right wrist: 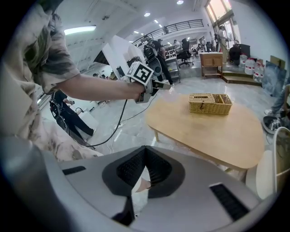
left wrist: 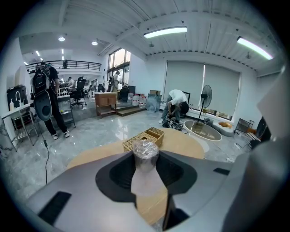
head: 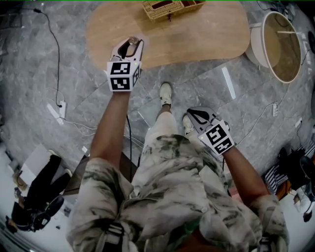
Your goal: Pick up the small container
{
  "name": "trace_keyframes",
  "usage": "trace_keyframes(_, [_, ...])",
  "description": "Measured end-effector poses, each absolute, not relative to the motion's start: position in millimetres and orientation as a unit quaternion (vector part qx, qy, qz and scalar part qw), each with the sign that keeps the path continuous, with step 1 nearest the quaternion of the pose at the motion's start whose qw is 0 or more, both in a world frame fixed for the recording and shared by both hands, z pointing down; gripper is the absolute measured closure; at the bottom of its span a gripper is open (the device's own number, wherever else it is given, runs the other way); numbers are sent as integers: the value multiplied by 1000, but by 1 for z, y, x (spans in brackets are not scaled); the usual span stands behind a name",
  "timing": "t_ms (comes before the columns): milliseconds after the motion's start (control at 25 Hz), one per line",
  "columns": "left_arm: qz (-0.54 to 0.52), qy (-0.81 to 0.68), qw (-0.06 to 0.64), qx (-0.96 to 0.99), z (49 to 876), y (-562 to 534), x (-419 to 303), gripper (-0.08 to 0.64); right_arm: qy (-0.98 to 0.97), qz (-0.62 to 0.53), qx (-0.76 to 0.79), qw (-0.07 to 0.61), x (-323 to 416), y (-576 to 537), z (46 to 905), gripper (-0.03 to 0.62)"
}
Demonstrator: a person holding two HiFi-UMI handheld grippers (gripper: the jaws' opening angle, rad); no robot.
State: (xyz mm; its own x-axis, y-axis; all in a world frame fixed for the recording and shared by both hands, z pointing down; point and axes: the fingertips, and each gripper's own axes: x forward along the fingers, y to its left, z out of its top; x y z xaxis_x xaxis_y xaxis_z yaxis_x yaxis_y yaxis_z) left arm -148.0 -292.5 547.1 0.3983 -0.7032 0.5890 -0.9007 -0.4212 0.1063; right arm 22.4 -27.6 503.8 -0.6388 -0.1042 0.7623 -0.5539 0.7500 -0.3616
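A small clear container (left wrist: 145,155) with a crinkled film top sits between the jaws of my left gripper (left wrist: 145,164), which is shut on it. In the head view the container (head: 131,44) shows at the tip of the left gripper (head: 130,47), held above the near edge of the oval wooden table (head: 206,34). My right gripper (head: 196,116) hangs lower by my right side over the floor; its fingertips (right wrist: 149,152) meet with nothing between them. The right gripper view also catches the left gripper (right wrist: 156,85) out past the table's end.
A woven basket (head: 170,7) stands at the table's far side, seen too as the basket (left wrist: 145,137) beyond the container. A round white tub (head: 280,44) stands to the right. Cables and a power strip (head: 55,110) lie on the marble floor at left.
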Motion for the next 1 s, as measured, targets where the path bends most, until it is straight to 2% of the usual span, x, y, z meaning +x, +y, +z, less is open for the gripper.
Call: trace_keyframes(1000, [232, -502, 198, 809, 538, -265, -131, 407, -860, 279, 187, 384, 34, -3, 496, 572])
